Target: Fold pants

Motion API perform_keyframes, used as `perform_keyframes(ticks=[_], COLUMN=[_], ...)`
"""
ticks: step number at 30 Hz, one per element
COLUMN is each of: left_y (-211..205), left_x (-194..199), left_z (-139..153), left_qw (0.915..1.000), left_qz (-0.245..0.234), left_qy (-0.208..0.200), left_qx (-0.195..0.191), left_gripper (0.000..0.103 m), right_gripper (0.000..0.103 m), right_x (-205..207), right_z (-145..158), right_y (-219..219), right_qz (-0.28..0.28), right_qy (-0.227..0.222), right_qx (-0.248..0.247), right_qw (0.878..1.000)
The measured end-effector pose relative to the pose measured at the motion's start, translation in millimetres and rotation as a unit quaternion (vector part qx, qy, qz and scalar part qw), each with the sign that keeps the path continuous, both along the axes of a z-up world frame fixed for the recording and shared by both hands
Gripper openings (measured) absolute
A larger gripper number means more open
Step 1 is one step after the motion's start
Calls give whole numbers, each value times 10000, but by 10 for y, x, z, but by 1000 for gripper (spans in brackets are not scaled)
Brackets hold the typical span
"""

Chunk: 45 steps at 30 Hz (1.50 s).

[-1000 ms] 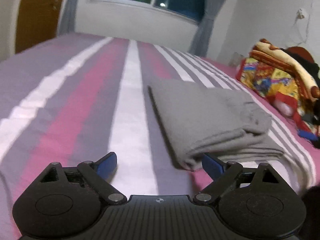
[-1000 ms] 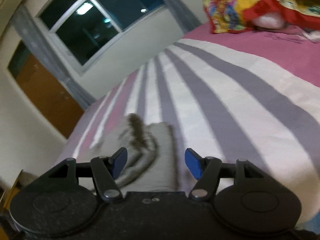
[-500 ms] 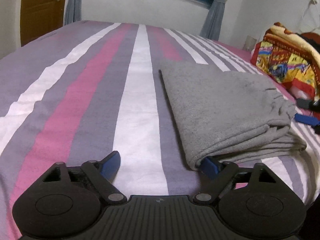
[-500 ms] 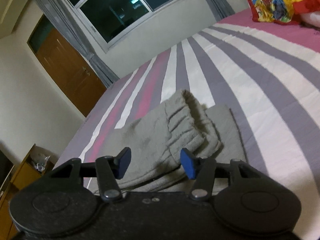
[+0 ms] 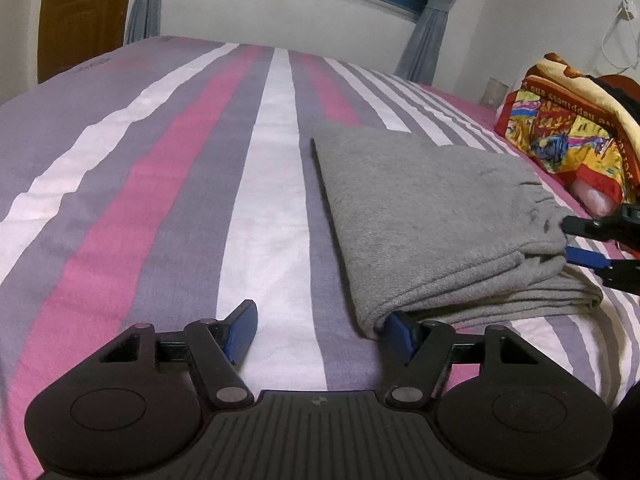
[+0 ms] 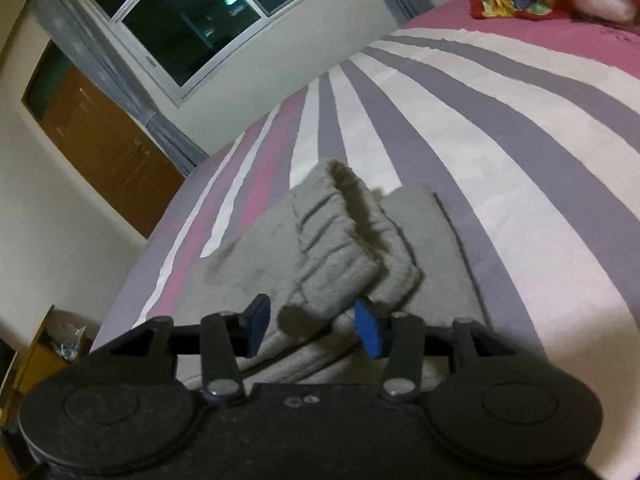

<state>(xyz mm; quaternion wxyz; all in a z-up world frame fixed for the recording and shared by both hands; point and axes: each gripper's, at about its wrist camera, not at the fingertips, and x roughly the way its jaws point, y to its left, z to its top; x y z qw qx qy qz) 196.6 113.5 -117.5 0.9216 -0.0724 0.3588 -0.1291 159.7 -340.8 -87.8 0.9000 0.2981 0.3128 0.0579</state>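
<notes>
Folded grey fleece pants lay right of centre in the left wrist frame, on a bed with a pink, purple and white striped sheet. Left gripper at lower centre, jaws closing, one blue pad tucked under the near fold, the other apart on bare sheet. Right gripper at lower centre of the right wrist frame, jaws closing around the ribbed waistband, not yet pressing. Bright patterned blanket at the right edge.
</notes>
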Motion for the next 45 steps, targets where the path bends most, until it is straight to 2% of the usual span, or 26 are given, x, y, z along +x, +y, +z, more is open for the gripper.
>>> perform_keyframes(ticks=[3,5,6,10,12,13,14,15,16,17,18,19,21,23,25,27,28,30,33,35,36,37,38,40,43,45], left_y=[-8,2,3,-17,-20,-25,-26,-27,-30,-35,-31,-33,-34,-38,-46,-50,-52,-46,-42,-53,-61,-71,-77,-71,-84,-105], left_x=[0,16,16,12,21,21,22,21,19,19,28,34,41,42,44,43,37,38,41,44,42,35,32,36,35,32], left_z=[-5,-13,-16,-16,-20,-23,-21,-22,-17,-19,-20,-23,-24,-23,-25,-27,-26,-31,-35,-38,-35,-30,-28,-27,-21,-21], left_qw=[10000,10000,10000,10000,10000,10000,10000,10000,10000,10000,10000,10000,9999,9999,9999,9999,9999,9999,9999,9999,9999,9999,9998,9998,9998,9997], left_qz=[-2,3,11,12,6,6,8,12,19,25,25,27,26,19,17,31,32,25,-6,-50,-68,-80,-77,-66,-71,-95], left_qy=[13,56,68,49,54,58,61,63,62,61,67,81,99,96,98,100,96,90,90,95,91,86,89,97,89,78], left_qx=[1,-31,-51,-13,3,15,19,21,24,32,35,34,30,49,67,78,74,58,66,88,103,127,148,133,152,202], left_gripper=[68,68,68,68,68,68,68,68,68,68,68,68,68,68,68,68,68,68,69,72,73,73,73,73,73,74], right_gripper=[51,44,18,16,16,17,18,25,33,40,66,75,75,75,67,38,34,33,33,33,33,33,33,33,33,33], right_x=[152,230,240,-85,-213,-198,-146,-104,-126,-180,-232,-261,-186,-32,158,274,226,57,-250,-312,-265,-210,-181,-186,-285,-297], right_z=[-38,-5,41,323,273,171,53,-59,-104,-94,-67,-58,-121,-168,-190,-123,-27,214,353,205,29,-123,-211,-116,125,121], right_y=[-79,-99,-98,-99,-119,-134,-167,-229,-294,-325,-334,-325,-275,-247,-201,-158,-127,-69,-34,-73,-133,-199,-245,-237,-206,-176], right_qz=[-121,-168,-132,107,37,-14,-53,-52,-134,-253,-303,-246,-69,-10,20,107,142,267,289,142,-28,-162,-233,-204,-77,-50], right_qy=[-10,-19,-77,-831,-800,-591,-293,-77,-64,-135,-199,-235,58,158,316,365,119,-448,-803,-576,-201,139,259,138,-453,-538], right_qx=[195,163,109,73,-10,-68,18,328,616,689,657,631,629,602,430,416,344,269,65,-130,-99,87,276,262,177,-132], right_qw=[9997,9997,9998,9965,9968,9982,9996,9994,9980,9972,9972,9974,9980,9981,9986,9984,9992,9983,9963,9982,9997,9997,9990,9994,9988,9985])
